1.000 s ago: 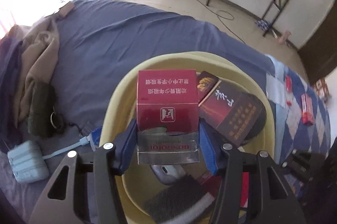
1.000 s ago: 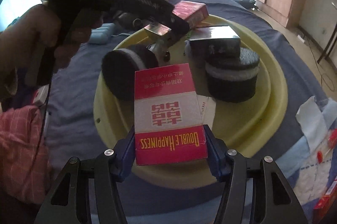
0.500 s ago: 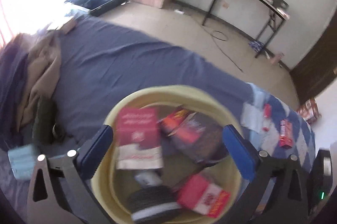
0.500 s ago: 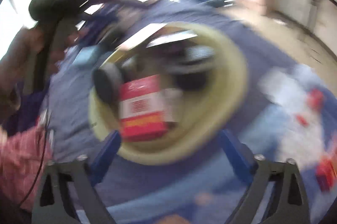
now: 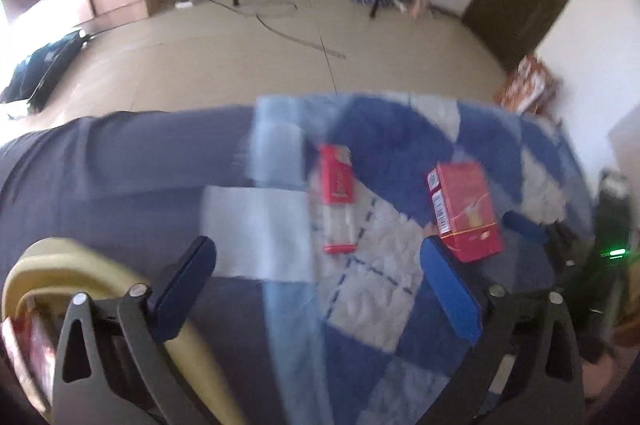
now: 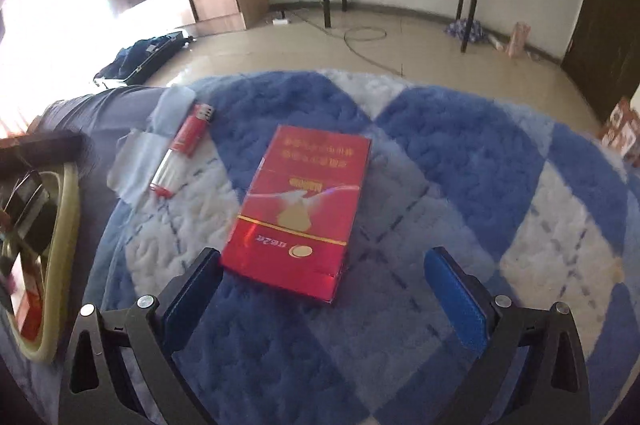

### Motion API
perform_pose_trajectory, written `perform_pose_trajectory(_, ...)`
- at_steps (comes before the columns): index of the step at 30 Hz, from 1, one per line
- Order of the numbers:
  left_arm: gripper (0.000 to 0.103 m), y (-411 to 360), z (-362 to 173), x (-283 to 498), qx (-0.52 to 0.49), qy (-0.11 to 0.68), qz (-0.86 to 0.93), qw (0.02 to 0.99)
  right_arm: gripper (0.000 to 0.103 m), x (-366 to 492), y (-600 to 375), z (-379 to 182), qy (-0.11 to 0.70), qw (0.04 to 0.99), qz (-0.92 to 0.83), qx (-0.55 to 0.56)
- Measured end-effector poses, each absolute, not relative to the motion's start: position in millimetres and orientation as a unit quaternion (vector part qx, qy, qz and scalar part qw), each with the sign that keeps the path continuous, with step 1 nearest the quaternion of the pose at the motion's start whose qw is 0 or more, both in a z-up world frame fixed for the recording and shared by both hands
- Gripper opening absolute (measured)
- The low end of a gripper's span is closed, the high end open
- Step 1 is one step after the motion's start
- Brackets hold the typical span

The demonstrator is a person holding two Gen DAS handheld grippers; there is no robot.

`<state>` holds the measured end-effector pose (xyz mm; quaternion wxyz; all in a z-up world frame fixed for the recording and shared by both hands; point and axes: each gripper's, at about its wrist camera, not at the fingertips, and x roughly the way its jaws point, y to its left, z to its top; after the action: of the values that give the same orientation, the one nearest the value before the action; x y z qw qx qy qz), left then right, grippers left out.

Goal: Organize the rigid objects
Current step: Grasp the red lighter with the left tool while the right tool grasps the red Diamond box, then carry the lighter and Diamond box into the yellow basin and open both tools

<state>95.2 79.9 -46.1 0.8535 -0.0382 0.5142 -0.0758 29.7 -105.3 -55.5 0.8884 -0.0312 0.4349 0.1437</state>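
The bed [image 6: 280, 365] carried a blue-and-white checked quilt [image 6: 460, 153] with a dark grey sheet [image 5: 120, 165] beside it. A yellow basin [image 5: 60, 265] sat at the left edge of both views, packets inside it, blurred. On the quilt lay a red cigarette pack [image 6: 298, 209], flat, and to its left a red lighter [image 6: 182, 151], the two apart. The right tool [image 6: 322, 289] hung over the pack with its blue pads wide and just narrowing; the pack's near end lay between them, untouched by either pad as far as could be seen. The left tool [image 5: 316, 285] was also spread wide and narrowing slightly, with only quilt between its pads; the pack [image 5: 466, 211] lay just beyond its right pad.
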Motion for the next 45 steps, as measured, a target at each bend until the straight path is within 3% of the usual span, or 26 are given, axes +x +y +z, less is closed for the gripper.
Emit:
perform_pose_trajectory(3,0.085,64,-63,110,-0.02,0.527,-0.08,0.846,0.099,42,-110,-60,0.434,0.889,0.147,-0.023)
perform_pose_trajectory(5,0.066,58,-72,119,-0.023,0.532,-0.086,0.842,0.095,48,-109,-62,0.429,0.891,0.148,-0.027)
perform_pose_trajectory(6,0.046,57,-73,122,-0.025,0.533,-0.086,0.841,0.092,50,-108,-63,0.424,0.893,0.147,-0.031)
perform_pose_trajectory(7,0.035,56,-76,124,-0.024,0.535,-0.085,0.84,0.083,50,-109,-64,0.417,0.896,0.148,-0.034)
perform_pose_trajectory(8,0.031,54,-79,128,-0.02,0.536,-0.081,0.84,0.068,49,-108,-65,0.411,0.899,0.147,-0.041)
perform_pose_trajectory(11,0.024,56,-82,129,-0.027,0.528,-0.077,0.845,0.059,49,-112,-68,0.403,0.9,0.158,-0.048)
perform_pose_trajectory(20,0.024,87,-32,79,-0.067,0.465,-0.093,0.878,0.058,34,-129,-37,0.358,0.911,0.199,-0.047)
perform_pose_trajectory(29,0.024,215,45,-31,-0.071,0.43,0.034,0.899,0.058,-30,-42,-11,0.33,0.857,0.38,-0.109)
perform_pose_trajectory(37,0.024,278,-5,-130,-0.128,0.467,0.128,0.866,0.058,-57,61,-25,0.354,0.786,0.485,-0.149)
perform_pose_trajectory(45,0.023,292,-30,-126,-0.16,0.476,0.119,0.857,0.058,-64,108,-47,0.363,0.749,0.521,-0.19)
